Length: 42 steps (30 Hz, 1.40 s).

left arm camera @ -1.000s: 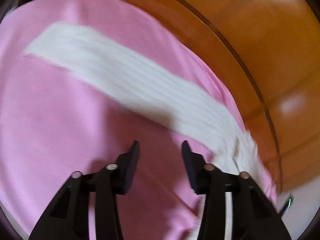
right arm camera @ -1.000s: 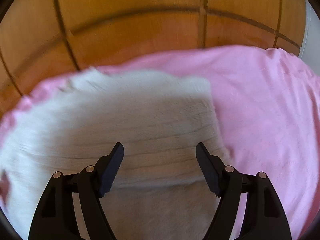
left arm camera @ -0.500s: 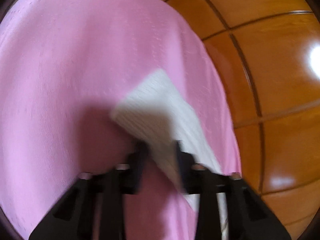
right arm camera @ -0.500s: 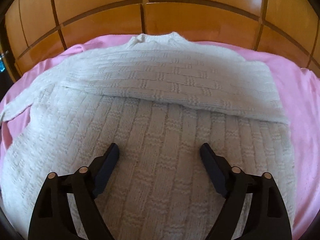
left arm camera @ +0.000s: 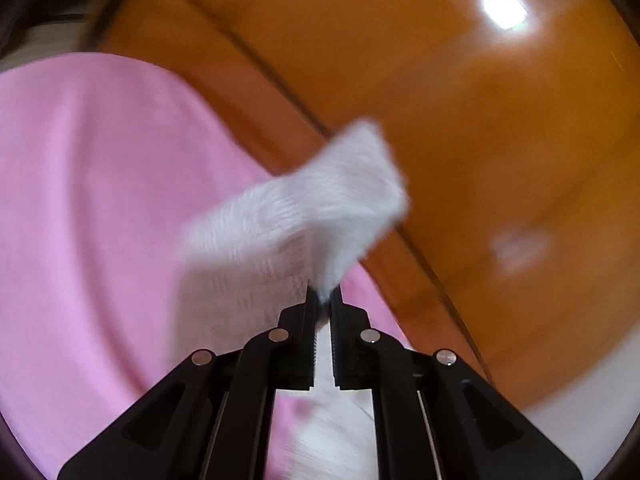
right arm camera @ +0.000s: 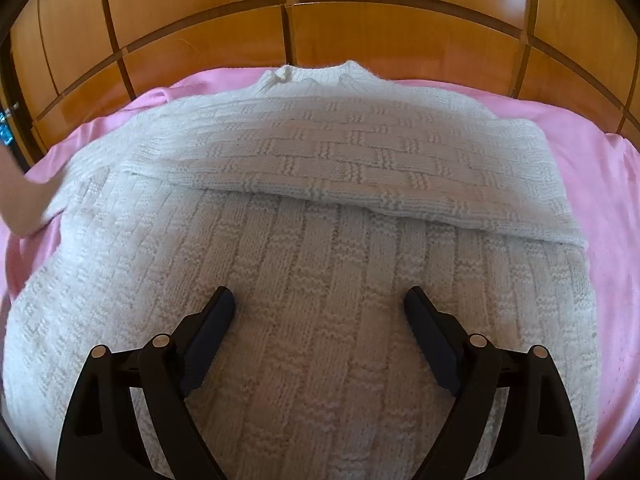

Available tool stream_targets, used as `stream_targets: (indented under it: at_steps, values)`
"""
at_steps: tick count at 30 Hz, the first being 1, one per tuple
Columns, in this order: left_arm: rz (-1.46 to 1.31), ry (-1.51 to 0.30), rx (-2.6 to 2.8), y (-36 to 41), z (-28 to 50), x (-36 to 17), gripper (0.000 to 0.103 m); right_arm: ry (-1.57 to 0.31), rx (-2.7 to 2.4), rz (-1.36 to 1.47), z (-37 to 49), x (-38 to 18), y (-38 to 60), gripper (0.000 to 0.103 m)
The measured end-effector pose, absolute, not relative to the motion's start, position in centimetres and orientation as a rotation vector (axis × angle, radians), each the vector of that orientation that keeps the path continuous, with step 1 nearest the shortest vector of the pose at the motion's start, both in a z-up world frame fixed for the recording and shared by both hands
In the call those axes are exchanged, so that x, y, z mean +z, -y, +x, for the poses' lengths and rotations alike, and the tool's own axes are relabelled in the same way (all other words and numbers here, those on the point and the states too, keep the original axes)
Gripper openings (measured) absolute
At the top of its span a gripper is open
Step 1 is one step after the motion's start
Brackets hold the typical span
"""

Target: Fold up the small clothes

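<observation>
A white knitted sweater [right arm camera: 312,264] lies flat on a pink sheet [right arm camera: 600,160], its collar toward the wooden panelling. One sleeve [right arm camera: 360,160] is folded across the chest. My right gripper [right arm camera: 319,306] is open and hovers just above the sweater's lower body, empty. In the left wrist view my left gripper [left arm camera: 324,300] is shut on the cuff end of the other white sleeve [left arm camera: 304,216] and holds it lifted above the pink sheet [left arm camera: 88,208]; the picture is blurred by motion.
Glossy orange wooden panelling [right arm camera: 360,20] stands behind the bed and fills the right of the left wrist view [left arm camera: 480,120]. A blurred hand or arm [right arm camera: 20,200] shows at the left edge by the sweater's shoulder.
My left gripper has closed on the sleeve end and lifted it off the sheet. My right gripper has steadied over the sweater's body, still open.
</observation>
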<state>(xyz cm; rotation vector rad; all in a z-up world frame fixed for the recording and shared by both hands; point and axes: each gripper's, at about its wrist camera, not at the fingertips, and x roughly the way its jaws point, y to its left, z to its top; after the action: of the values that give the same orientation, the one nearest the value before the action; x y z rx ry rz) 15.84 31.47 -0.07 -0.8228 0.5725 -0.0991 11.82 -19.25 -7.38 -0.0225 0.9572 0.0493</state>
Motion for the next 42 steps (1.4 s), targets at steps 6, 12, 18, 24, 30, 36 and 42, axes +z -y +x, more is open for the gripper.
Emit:
stream_targets:
  at_steps: [6, 12, 18, 24, 30, 36, 42]
  values:
    - [-0.578, -0.797, -0.332, -16.3, 17.5, -3.2, 0.033, -0.953, 0.057, -0.004, 11.7, -7.3, 19.5, 0.087]
    - [-0.461, -0.914, -0.361, -13.3, 15.3, -7.0, 0.046, -0.950, 0.066, 0.016, 11.5, -7.2, 19.7, 0.087]
    - [-0.376, -0.952, -0.300, -14.8, 12.2, -10.0, 0.044, -0.977, 0.226, 0.200, 12.3, -4.9, 18.3, 0.072]
    - [-0.374, -0.953, -0.296, -14.8, 12.0, -11.0, 0.040, -1.082, 0.367, 0.235, 16.9, -6.6, 12.0, 0.056]
    - [-0.371, -0.946, -0.293, -14.7, 12.1, -11.4, 0.040, -1.093, 0.358, 0.089, 19.3, -5.8, 7.7, 0.009]
    - [-0.339, -0.936, -0.277, -14.3, 11.8, -11.5, 0.040, -0.861, 0.401, 0.109, 18.6, 3.1, 9.2, 0.004]
    - [-0.332, -0.932, -0.275, -14.3, 11.7, -11.5, 0.040, -0.757, 0.290, 0.170, 19.7, 7.9, 15.0, 0.004]
